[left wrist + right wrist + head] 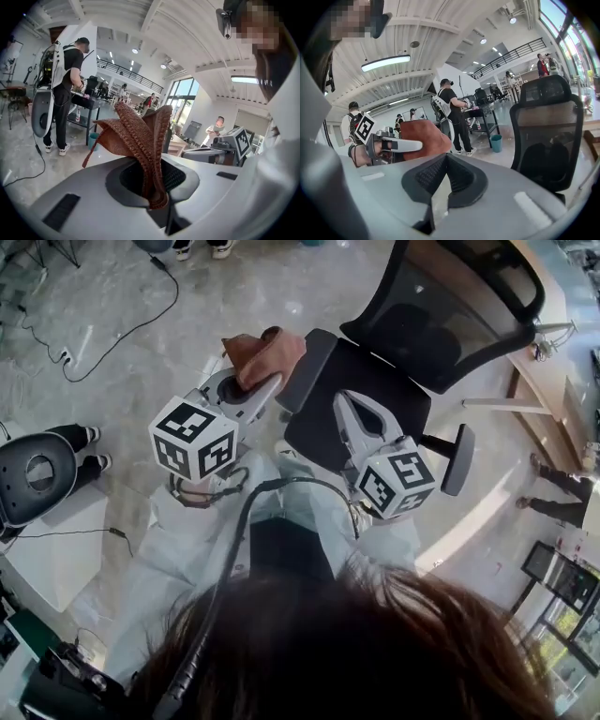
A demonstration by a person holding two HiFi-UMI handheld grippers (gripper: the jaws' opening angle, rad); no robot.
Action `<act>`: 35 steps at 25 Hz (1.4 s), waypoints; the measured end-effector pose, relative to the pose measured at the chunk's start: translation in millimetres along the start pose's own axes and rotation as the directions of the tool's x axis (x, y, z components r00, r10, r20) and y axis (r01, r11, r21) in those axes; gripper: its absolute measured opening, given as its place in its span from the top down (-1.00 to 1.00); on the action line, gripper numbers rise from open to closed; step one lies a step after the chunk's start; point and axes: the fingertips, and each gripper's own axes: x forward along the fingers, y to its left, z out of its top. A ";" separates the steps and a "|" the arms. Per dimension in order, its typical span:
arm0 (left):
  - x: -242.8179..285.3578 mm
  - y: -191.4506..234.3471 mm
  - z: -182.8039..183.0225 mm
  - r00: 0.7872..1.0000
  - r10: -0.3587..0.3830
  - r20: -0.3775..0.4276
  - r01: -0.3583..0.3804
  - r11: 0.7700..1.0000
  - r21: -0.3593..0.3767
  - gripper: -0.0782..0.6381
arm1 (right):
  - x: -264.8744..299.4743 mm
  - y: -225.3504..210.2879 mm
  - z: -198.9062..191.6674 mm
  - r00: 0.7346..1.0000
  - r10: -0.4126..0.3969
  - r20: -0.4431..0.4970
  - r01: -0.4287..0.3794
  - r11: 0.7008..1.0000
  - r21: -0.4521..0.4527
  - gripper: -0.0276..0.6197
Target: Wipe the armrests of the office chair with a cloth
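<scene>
A brown knitted cloth (263,354) is bunched in my left gripper (265,381), whose jaws are shut on it. The cloth sits right beside the chair's left armrest (306,367); contact cannot be told. In the left gripper view the cloth (143,138) stands up from between the jaws of the left gripper (154,190). My right gripper (349,411) hovers over the black seat (375,385), shut and holding nothing. The right armrest (457,459) sticks out to the right of it. In the right gripper view the right gripper (446,161) shows closed tips, with the cloth (423,138) and mesh backrest (547,126) beyond.
The chair's mesh backrest (448,313) leans toward a wooden desk (553,352) at the right. A black cable (112,338) runs over the shiny floor at the left, near a round black and white device (36,474). Several people stand in the background by a black table (480,115).
</scene>
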 end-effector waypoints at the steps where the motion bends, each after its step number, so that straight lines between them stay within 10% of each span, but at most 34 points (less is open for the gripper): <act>1: 10.4 2.8 1.4 1.000 -0.015 -0.018 0.015 1.000 0.000 0.61 | 1.7 -3.8 2.1 1.000 -0.014 -0.001 0.014 1.000 0.004 0.91; 19: 218.9 89.7 -52.2 0.881 0.011 -0.472 0.187 0.910 0.371 0.61 | -12.1 -45.1 -51.5 0.945 -0.324 -0.054 0.327 0.913 0.243 0.91; 23: 243.9 104.2 -72.0 0.848 0.090 -0.522 0.217 0.839 0.498 0.61 | -15.9 -46.4 -58.3 0.934 -0.353 -0.059 0.355 0.898 0.259 0.91; 29: 259.3 111.0 -105.7 0.790 0.231 -0.569 0.303 0.659 0.688 0.61 | -27.8 -49.0 -68.5 0.922 -0.380 -0.071 0.383 0.872 0.307 0.91; 35: 230.9 92.0 -135.3 0.709 0.212 -0.672 0.407 0.656 0.636 0.61 | -41.7 -48.6 -68.0 0.914 -0.402 -0.051 0.395 0.854 0.339 0.91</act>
